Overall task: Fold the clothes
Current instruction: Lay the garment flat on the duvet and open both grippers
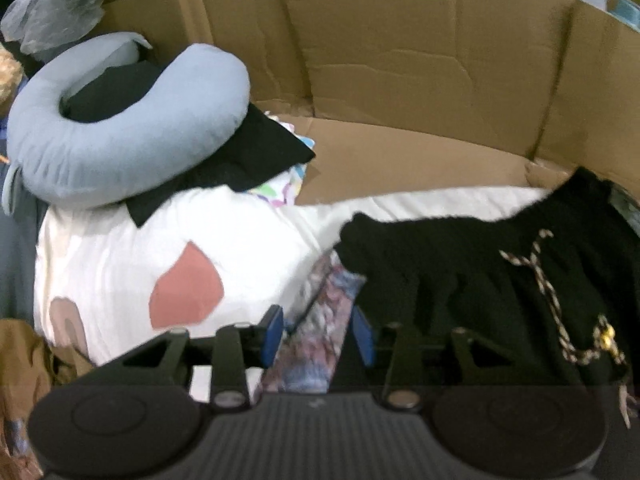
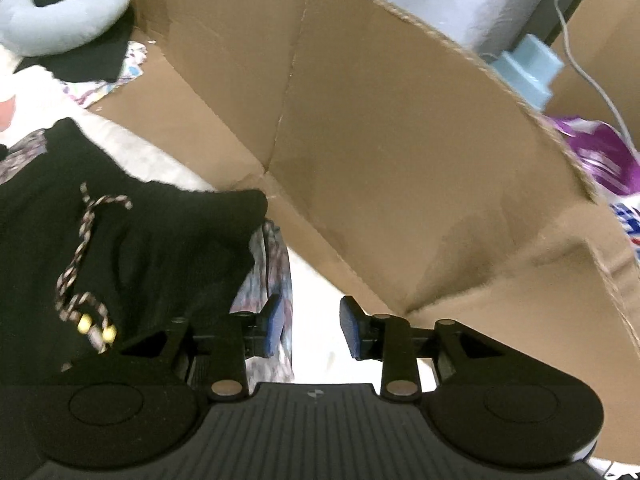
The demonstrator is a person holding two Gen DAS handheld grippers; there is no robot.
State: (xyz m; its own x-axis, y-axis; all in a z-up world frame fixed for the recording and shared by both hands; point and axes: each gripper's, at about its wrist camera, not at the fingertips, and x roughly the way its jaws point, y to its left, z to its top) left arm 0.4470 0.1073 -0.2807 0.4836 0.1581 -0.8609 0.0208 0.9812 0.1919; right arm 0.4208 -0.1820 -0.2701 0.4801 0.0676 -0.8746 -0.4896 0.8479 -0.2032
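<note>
A black fuzzy garment (image 1: 472,272) with a braided drawstring (image 1: 548,292) lies on a white bed surface (image 1: 420,200); it also shows in the right wrist view (image 2: 120,240). A grey-blue patterned cloth (image 1: 320,336) runs between the blue pads of my left gripper (image 1: 318,332), whose jaws stand apart around it. My right gripper (image 2: 310,328) is open, its left pad (image 2: 272,328) touching the patterned cloth's edge (image 2: 272,264) beside the black garment.
A white pillow with pink patches (image 1: 160,272) lies left, with a light-blue neck pillow (image 1: 120,132) and black cloth (image 1: 248,156) on it. Tall cardboard walls (image 1: 400,60) stand behind and to the right (image 2: 380,140). A purple bag (image 2: 600,156) lies beyond the cardboard.
</note>
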